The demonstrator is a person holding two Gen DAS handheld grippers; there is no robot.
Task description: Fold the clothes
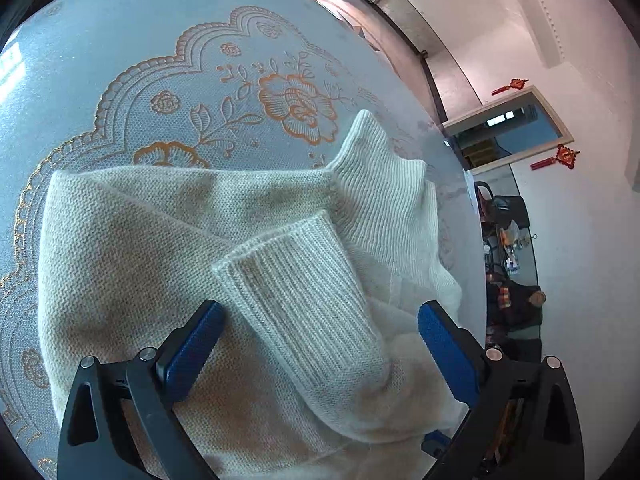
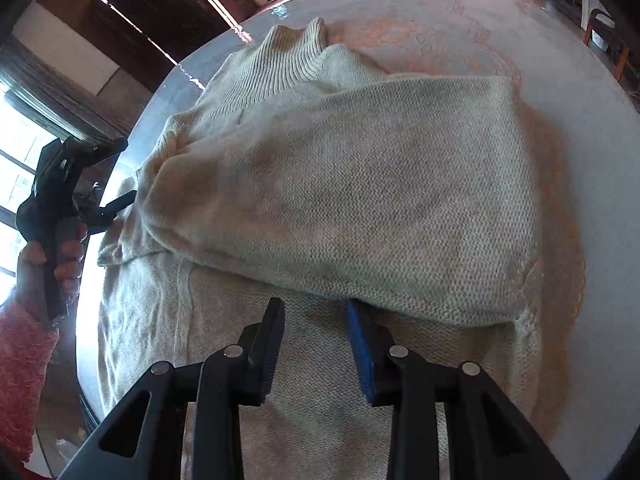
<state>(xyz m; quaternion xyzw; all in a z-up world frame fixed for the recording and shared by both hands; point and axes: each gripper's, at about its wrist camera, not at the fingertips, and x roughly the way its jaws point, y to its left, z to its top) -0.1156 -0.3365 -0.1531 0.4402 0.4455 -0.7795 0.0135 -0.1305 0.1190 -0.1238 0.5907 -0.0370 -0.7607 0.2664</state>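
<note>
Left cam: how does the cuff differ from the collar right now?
The cuff lies on top of the folded sweater, between the open fingers of the left gripper. The collar sits farther off, poking past the sweater onto the tablecloth. The cuff is the narrower band and the collar is broader. The cuff's end looks square, while the collar's far end comes to a point. Both are cream ribbed knit.

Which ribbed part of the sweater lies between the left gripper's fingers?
The sleeve cuff, on top of the sweater body; the ribbed collar lies farther away on the table.
</note>
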